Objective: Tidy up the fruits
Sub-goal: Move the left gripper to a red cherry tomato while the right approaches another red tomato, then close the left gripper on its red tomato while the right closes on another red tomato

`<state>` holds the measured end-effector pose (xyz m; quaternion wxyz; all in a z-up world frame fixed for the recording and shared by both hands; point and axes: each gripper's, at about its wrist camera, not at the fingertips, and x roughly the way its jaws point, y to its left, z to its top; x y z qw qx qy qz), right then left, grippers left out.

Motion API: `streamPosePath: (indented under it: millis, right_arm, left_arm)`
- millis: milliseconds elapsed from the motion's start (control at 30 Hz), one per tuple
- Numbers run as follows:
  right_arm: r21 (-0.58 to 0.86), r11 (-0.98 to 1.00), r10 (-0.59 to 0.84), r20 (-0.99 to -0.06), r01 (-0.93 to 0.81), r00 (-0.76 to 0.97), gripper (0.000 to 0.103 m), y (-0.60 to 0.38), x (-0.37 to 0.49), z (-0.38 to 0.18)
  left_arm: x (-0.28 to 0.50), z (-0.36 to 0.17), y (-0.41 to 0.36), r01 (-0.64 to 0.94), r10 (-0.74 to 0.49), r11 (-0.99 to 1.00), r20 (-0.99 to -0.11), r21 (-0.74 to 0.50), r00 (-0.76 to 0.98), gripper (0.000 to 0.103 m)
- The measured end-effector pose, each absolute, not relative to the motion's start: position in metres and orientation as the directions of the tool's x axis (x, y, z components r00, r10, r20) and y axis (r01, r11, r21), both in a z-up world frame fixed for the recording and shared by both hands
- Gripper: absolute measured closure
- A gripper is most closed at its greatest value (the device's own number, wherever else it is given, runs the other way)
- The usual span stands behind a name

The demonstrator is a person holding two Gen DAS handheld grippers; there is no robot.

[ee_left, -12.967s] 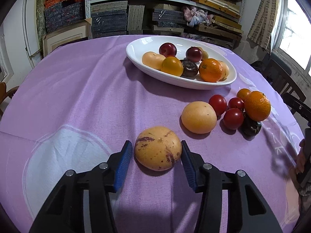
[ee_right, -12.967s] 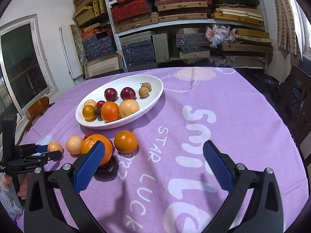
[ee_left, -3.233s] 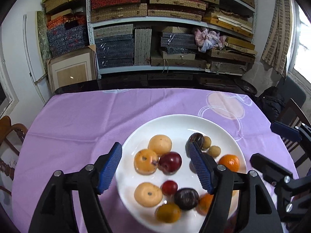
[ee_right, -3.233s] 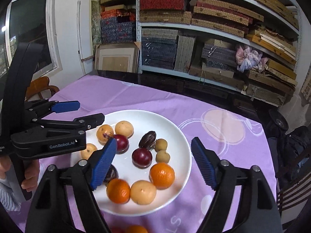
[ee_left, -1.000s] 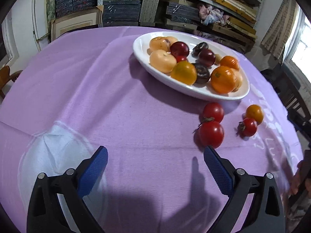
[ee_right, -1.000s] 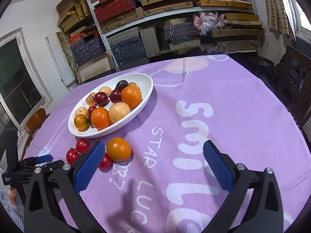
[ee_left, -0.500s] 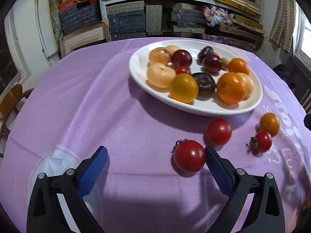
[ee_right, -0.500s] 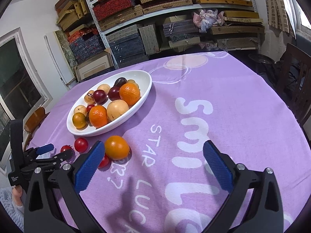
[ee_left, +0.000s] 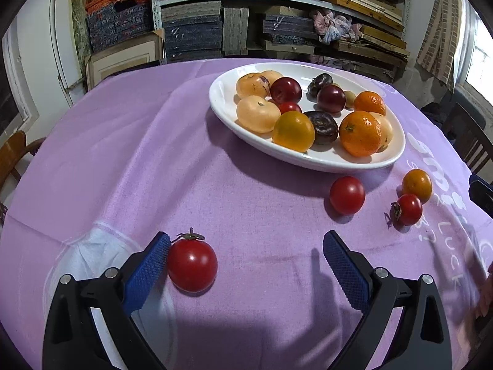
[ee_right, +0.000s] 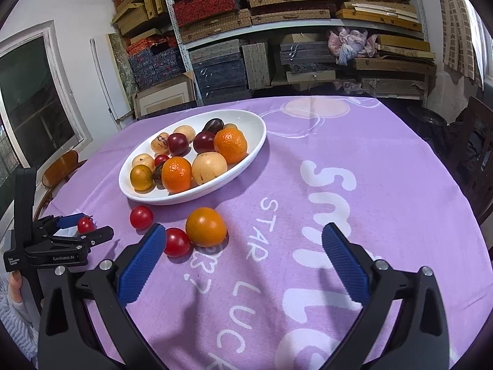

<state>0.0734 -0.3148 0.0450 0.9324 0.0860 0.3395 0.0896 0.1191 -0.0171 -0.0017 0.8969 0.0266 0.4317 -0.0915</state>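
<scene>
Left wrist view: my left gripper [ee_left: 246, 260] is spread wide and holds nothing; 1 red tomato [ee_left: 191, 266] sits against its left pad, low in the frame. The white bowl [ee_left: 311, 157], upper right, already holds most fruit.

Right wrist view: my right gripper [ee_right: 243, 251] gapes empty; 4 fruits remain lower left, below the bowl.

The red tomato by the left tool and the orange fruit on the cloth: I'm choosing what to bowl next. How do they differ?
The red tomato is deep red; the orange fruit is yellow-orange. The tomato shows a green stem on top; the orange fruit shows none. The tomato sits beside one pad of the open left tool; the orange fruit lies away from it, beside a smaller tomato. Both are round, glossy and outside the white bowl.
</scene>
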Motion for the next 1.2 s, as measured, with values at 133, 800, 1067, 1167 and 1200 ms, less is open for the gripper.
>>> streamPosePath:
  millis: [133,800,1067,1167,1200]
  right_arm:
    - [0.222,0.969,0.228,-0.615,-0.112,0.755,0.004,-0.313,0.073,0.045]
    - [0.174,0.973,0.227,-0.628,-0.15,0.744,0.004,-0.303,0.071,0.042]
    - [0.126,0.946,0.312,-0.595,-0.297,0.741,0.004,-0.274,0.056,0.05]
    - [0.088,0.926,0.337,-0.636,-0.368,0.694,0.02,-0.251,0.054,0.044]
    - [0.073,0.918,0.337,-0.657,-0.389,0.674,0.041,-0.243,0.056,0.042]
  left_arm:
    - [0.117,-0.003,0.004,0.19,-0.185,0.978,-0.789,-0.088,0.585,0.012]
    - [0.11,-0.004,0.013,0.256,-0.227,0.963,-0.763,-0.084,0.605,0.071]
    - [0.11,-0.002,0.017,0.244,-0.237,0.964,-0.748,-0.104,0.619,0.072]
    - [0.109,-0.001,0.019,0.236,-0.238,0.965,-0.745,-0.11,0.623,0.072]
    - [0.109,-0.001,0.019,0.236,-0.239,0.965,-0.745,-0.112,0.623,0.072]
